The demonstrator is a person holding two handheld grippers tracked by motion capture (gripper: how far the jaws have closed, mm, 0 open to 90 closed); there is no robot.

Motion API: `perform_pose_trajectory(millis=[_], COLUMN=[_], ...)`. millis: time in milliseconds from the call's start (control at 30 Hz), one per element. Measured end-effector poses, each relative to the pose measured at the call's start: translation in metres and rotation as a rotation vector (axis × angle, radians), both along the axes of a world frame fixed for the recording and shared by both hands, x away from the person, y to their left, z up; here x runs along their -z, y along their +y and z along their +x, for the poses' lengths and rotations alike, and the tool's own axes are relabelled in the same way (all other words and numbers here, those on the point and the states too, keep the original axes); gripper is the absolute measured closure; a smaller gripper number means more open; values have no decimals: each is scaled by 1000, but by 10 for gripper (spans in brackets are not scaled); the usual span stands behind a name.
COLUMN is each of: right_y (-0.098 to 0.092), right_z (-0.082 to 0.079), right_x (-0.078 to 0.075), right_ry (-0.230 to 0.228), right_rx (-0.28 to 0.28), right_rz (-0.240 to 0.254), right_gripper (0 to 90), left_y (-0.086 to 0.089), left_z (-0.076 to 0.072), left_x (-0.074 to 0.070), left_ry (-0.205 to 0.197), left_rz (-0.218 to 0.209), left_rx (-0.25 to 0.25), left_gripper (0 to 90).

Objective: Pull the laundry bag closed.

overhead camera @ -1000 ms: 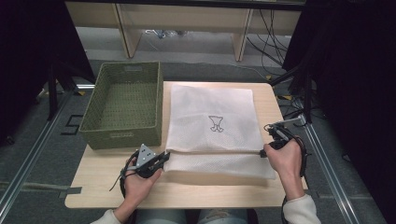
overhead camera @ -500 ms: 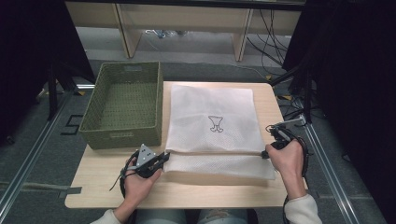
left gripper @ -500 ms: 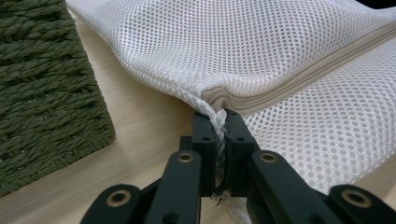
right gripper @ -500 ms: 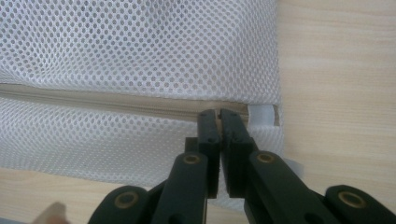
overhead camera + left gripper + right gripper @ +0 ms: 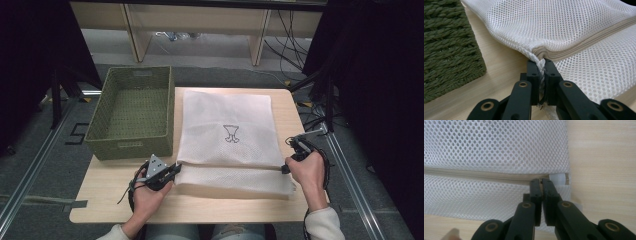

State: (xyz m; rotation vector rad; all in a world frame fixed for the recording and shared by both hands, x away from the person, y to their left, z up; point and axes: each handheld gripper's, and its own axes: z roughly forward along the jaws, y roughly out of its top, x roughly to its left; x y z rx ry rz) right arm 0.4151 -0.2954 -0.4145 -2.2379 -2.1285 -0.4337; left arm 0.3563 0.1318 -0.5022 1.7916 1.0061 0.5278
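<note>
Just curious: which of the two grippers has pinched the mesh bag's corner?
The left gripper: its jaws clamp the mesh bag corner fabric; the right gripper bites the zip's end.

White mesh bag (image 5: 227, 135), green basket (image 5: 132, 117)

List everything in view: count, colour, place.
mesh bag: 1, white, small dark print in the middle, flat on the table right of the basket
zipper: 1, beige, runs across the bag near its front edge
basket: 1, green woven, on the table's left part, nothing seen inside
table: 1, light wood, under the bag and basket
cables: several, dark, on the floor beyond the table at right
left gripper: 1, black, shut on the bag's left zipper end
right gripper: 1, black, shut at the zipper's right end; what it pinches is not clear
hands: 2, at the table's front edge, one on each gripper
</note>
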Motion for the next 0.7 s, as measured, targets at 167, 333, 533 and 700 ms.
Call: perform_pose_trajectory(millis=[167,333,533,700], right_y=[-7,-3,-7,0], right_z=[3,4,6,7], right_x=[7,6,14,14], right_ry=[-45,13,10,5], right_rx=[-59,46,-3,21], right_rz=[-21,-33,-50,-82], right_gripper=[884,884,884,863], left_y=[-1,-1,-1,-2], left_z=[0,1,1,1], left_x=[2,3,3,5], left_ry=[13,15,6,7], left_rz=[-11,-8,8,23], left_rx=[-8,-10,4,14], left_gripper=[839,838,836,832])
